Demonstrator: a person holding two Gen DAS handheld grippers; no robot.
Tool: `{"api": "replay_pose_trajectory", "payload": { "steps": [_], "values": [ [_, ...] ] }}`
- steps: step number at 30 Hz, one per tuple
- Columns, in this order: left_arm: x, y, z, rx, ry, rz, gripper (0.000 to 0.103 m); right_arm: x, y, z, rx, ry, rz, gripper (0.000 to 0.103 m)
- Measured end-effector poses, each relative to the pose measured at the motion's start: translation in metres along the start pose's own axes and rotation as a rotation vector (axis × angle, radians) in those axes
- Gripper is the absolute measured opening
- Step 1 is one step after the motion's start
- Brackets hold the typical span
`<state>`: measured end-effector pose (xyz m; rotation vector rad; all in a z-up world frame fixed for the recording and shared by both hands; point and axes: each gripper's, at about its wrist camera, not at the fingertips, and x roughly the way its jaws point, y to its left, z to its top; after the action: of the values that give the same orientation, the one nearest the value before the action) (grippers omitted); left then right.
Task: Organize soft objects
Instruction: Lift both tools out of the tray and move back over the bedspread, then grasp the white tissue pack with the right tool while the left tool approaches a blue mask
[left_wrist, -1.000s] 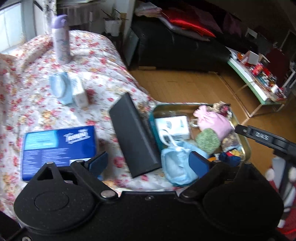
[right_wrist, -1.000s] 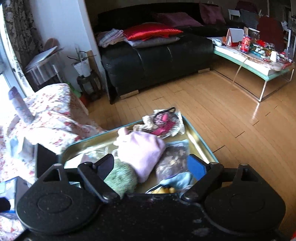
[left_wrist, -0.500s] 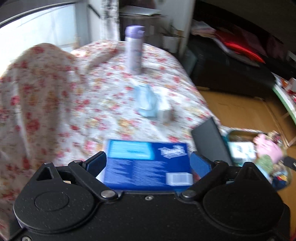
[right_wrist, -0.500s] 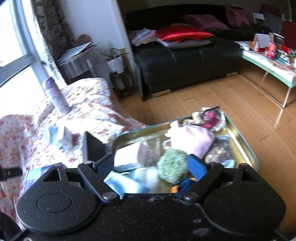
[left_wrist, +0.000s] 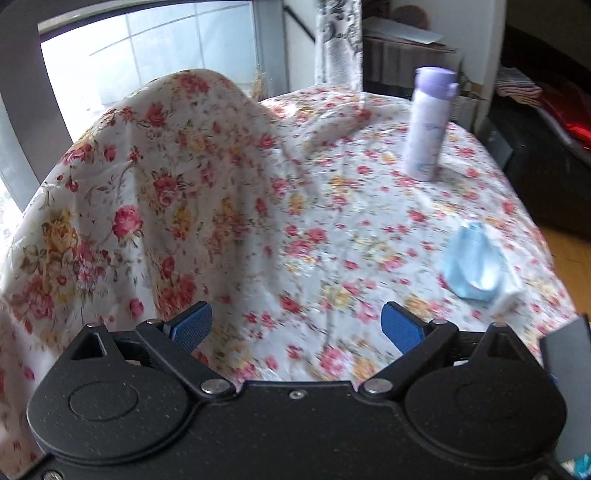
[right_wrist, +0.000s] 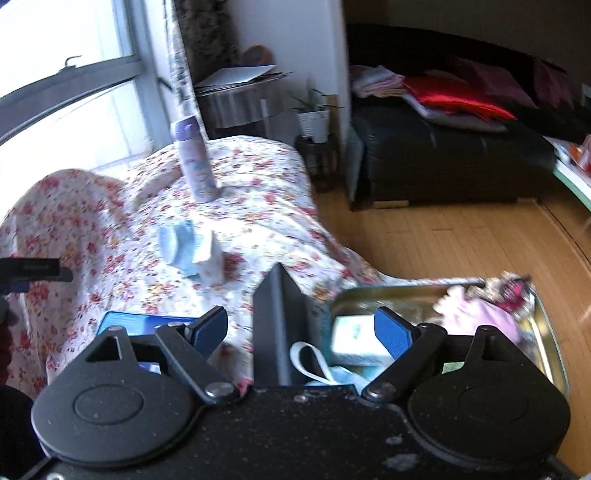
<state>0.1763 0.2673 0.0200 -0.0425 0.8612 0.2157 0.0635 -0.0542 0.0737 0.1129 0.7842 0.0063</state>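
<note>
Both claws are held wide open and empty: left claw (left_wrist: 296, 326) above the tabletop (left_wrist: 332, 221), right claw (right_wrist: 301, 328) near the tin (right_wrist: 546, 332).

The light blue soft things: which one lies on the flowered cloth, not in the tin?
The light blue pouch beside the white packet, before the purple bottle. The other blue item lies in the tin tray.

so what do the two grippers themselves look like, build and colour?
Both match: matte black bodies with two round discs, triangular cutouts and silver pivot screws. The left gripper and right gripper each carry textured blue finger pads on black linkage fingers. No cables or sleeves show. The right body looks dust-speckled.
</note>
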Motion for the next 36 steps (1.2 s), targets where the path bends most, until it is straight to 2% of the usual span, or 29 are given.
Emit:
{"api": "replay_pose_trajectory", "payload": {
  "steps": [2, 5, 6, 7, 10, 12, 15, 22, 30, 32, 34, 36],
  "values": [
    [0.011, -0.002, 0.005, 0.032, 0.002, 0.067, 0.096, 0.006, 0.012, 0.006, -0.023, 0.006, 0.012, 0.087],
    [0.032, -0.004, 0.012, 0.100, 0.002, 0.259, 0.096, 0.014, 0.030, 0.014, -0.070, 0.004, 0.024, 0.087],
    [0.036, -0.001, 0.014, 0.082, 0.003, 0.288, 0.095, 0.017, 0.036, 0.016, -0.090, 0.001, 0.025, 0.087],
    [0.040, 0.004, 0.015, 0.040, 0.017, 0.276, 0.095, 0.022, 0.040, 0.019, -0.107, -0.001, 0.025, 0.087],
    [0.051, 0.013, 0.011, -0.087, 0.075, 0.140, 0.095, 0.037, 0.052, 0.033, -0.131, 0.006, 0.022, 0.087],
    [0.061, 0.008, 0.005, -0.097, 0.102, 0.106, 0.095, 0.047, 0.058, 0.044, -0.131, 0.013, 0.030, 0.087],
    [0.073, 0.002, 0.001, -0.068, 0.133, 0.088, 0.095, 0.068, 0.072, 0.061, -0.137, 0.019, 0.029, 0.087],
    [0.087, 0.009, 0.001, -0.126, 0.150, 0.054, 0.095, 0.129, 0.106, 0.084, -0.165, 0.068, 0.015, 0.087],
    [0.096, 0.010, 0.000, -0.137, 0.144, 0.069, 0.095, 0.204, 0.140, 0.098, -0.231, 0.160, -0.097, 0.086],
    [0.098, 0.009, -0.001, -0.134, 0.150, 0.079, 0.095, 0.215, 0.152, 0.096, -0.263, 0.225, -0.055, 0.081],
    [0.098, 0.010, -0.001, -0.139, 0.150, 0.079, 0.095, 0.209, 0.162, 0.094, -0.283, 0.241, 0.089, 0.081],
    [0.097, 0.012, -0.001, -0.148, 0.142, 0.082, 0.095, 0.201, 0.159, 0.099, -0.219, 0.247, 0.203, 0.082]
  ]
}}
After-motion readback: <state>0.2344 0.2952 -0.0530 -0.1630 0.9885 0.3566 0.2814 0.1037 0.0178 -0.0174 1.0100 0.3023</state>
